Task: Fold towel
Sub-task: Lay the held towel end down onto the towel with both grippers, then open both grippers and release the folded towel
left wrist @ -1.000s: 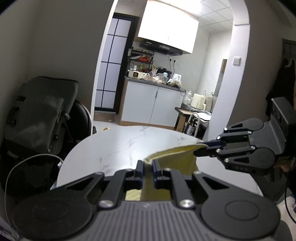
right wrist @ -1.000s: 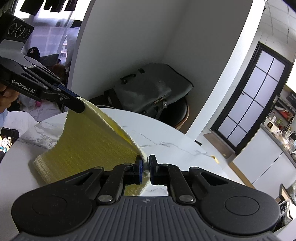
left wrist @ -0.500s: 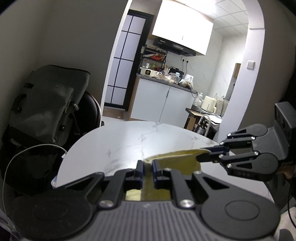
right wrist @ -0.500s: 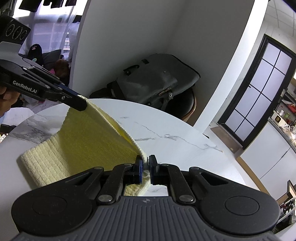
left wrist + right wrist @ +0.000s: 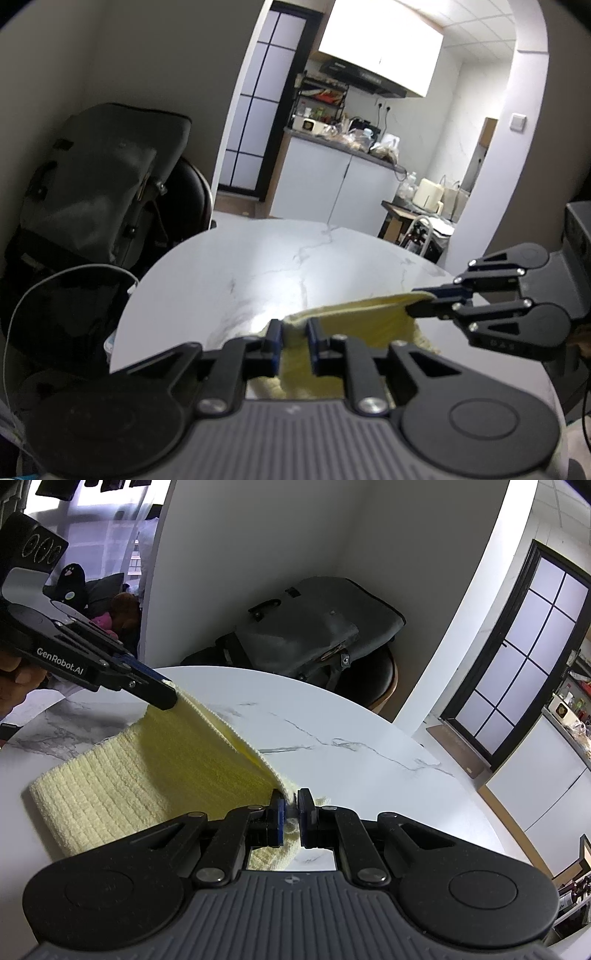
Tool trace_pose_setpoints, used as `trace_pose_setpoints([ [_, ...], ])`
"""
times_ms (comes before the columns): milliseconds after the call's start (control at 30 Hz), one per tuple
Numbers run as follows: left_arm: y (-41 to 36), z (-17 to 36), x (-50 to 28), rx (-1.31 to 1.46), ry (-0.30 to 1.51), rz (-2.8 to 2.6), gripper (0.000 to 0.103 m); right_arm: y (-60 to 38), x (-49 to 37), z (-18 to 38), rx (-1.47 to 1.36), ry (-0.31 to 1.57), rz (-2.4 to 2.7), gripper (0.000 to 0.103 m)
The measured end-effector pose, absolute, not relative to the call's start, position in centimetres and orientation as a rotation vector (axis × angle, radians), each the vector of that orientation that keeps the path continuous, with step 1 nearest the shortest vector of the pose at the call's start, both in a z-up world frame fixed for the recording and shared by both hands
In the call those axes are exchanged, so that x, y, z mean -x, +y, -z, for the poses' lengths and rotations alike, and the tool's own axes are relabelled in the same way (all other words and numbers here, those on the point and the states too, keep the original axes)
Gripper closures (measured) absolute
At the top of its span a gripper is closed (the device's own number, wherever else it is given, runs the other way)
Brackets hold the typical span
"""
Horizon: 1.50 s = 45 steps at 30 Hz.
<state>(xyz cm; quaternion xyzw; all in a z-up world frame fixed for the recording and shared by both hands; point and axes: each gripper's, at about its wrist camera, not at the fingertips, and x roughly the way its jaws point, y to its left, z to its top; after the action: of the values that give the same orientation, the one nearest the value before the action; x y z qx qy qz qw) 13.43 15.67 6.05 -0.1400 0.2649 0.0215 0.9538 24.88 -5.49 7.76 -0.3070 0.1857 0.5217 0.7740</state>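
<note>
A pale yellow ribbed towel [image 5: 147, 771] lies partly on the round white marble table [image 5: 351, 734], its far edge lifted and stretched between both grippers. My left gripper [image 5: 293, 325] is shut on one corner of that edge; it also shows in the right wrist view as the left gripper [image 5: 166, 696] at upper left. My right gripper [image 5: 290, 805] is shut on the other corner, and appears in the left wrist view as the right gripper [image 5: 415, 302] at the right. The towel [image 5: 354, 321] sags between them, low over the table.
A dark grey bag [image 5: 317, 627] rests on a black chair [image 5: 188, 192] beyond the table's far edge. A white cable [image 5: 74, 273] hangs off the left side. A kitchen counter [image 5: 340, 155] lies through the archway. A person's hand [image 5: 14, 686] holds the left gripper.
Both grippers have carried the towel's lifted edge forward across the table and lower, so the fold lies flatter and more of the towel rests on the marble.
</note>
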Motion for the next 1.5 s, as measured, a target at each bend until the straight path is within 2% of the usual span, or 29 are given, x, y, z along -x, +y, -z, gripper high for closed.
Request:
trace_pose_setpoints([
  [167, 15.9, -5.7, -13.6, 0.272, 0.548, -0.077, 0.066, -5.1, -25.2, -7.3, 0.655, 0.409, -1.143, 0.094],
  [233, 16.0, -5.5, -13.8, 0.272, 0.554, -0.091, 0.051, -5.0, -25.5, -7.1, 0.656, 0.413, -1.144, 0.094],
  [367, 16.0, -5.2, -13.8, 0.262, 0.559, -0.112, 0.049, -5.0, -25.6, -7.2, 0.641, 0.404, -1.128, 0.092],
  [433, 16.0, -5.2, -13.8, 0.26, 0.567, -0.115, 0.049, -5.0, -25.7, -7.3, 0.634, 0.399, -1.12, 0.087],
  [500, 15.9, -5.2, -13.9, 0.252, 0.576, -0.113, 0.049, -5.0, -25.7, -7.4, 0.626, 0.395, -1.111, 0.064],
  [567, 15.8, -5.2, -13.9, 0.242, 0.581, -0.114, 0.049, -5.1, -25.8, -7.5, 0.618, 0.39, -1.103, 0.058],
  [800, 14.9, -5.3, -13.7, 0.214, 0.596, -0.115, 0.042, -5.2, -25.9, -7.8, 0.595, 0.38, -1.078, 0.056],
  [1067, 13.3, -5.2, -12.7, 0.177, 0.632, -0.123, 0.04, -6.7, -24.2, -7.3, 0.597, 0.412, -1.079, 0.055],
  [1133, 12.9, -5.2, -12.2, 0.169, 0.635, -0.122, 0.033, -7.1, -23.8, -7.3, 0.589, 0.423, -1.08, 0.053],
  [1233, 12.3, -5.2, -11.7, 0.162, 0.637, -0.127, 0.03, -7.8, -23.1, -7.4, 0.572, 0.441, -1.081, 0.05],
  [1433, 10.9, -6.0, -10.2, 0.138, 0.622, -0.103, 0.012, -9.1, -21.7, -7.8, 0.537, 0.476, -1.082, 0.032],
  [1500, 10.4, -6.3, -9.7, 0.127, 0.62, -0.109, 0.01, -9.7, -21.1, -7.9, 0.525, 0.48, -1.084, 0.027],
])
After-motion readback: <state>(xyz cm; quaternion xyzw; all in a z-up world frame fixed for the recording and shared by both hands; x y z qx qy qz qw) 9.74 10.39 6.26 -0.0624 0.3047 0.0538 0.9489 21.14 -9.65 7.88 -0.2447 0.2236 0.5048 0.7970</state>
